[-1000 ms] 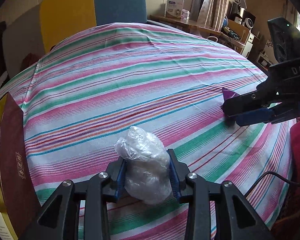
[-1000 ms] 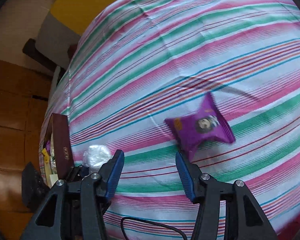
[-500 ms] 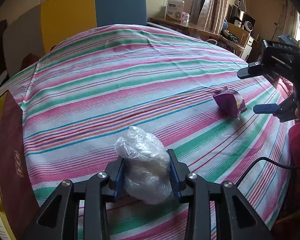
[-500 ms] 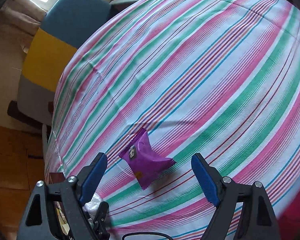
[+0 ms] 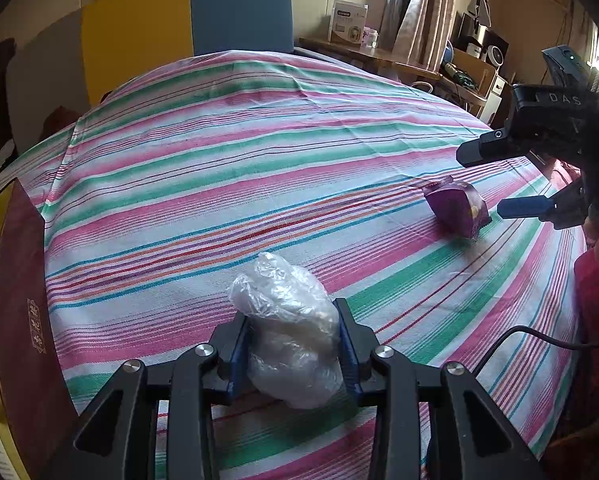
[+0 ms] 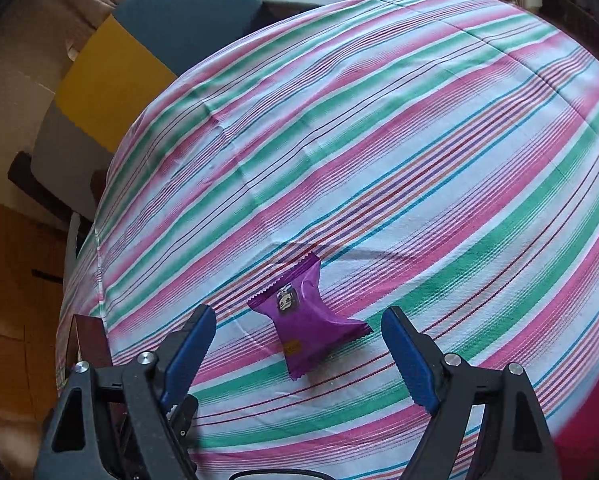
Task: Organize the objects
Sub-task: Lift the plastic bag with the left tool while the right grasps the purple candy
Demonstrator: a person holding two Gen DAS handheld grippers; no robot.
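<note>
Two loose items are on the striped tablecloth [image 5: 259,168], and two grippers work over it. The first item is a crumpled clear plastic bag [image 5: 291,340], bunched into one lump at the near edge of the cloth. The left gripper [image 5: 293,350] pinches it, its blue pads pressed into the plastic on both sides, the lump bulging up above them.

The second is a single purple snack packet [image 6: 307,320], lying flat on the cloth well to the right of the bag. It has crimped ends, a small dark round picture with a pale figure on its face, and a little yellow mark near the lower end (any lettering on it is too small to read). The right gripper [image 6: 299,356] hovers over it with its jaws spread wide, having just been opening; the packet lies between the two blue pads [image 6: 191,344] with clear cloth showing on either side, touched by neither.

One dark red box [image 5: 17,300] stands at the left edge of the table, with a small gold pattern of squares on its side. In the left wrist view the body of the right gripper bears the white letters "DAS", cut off at the frame edge. One black cable [image 5: 539,340] trails over the near right edge of the cloth.
</note>
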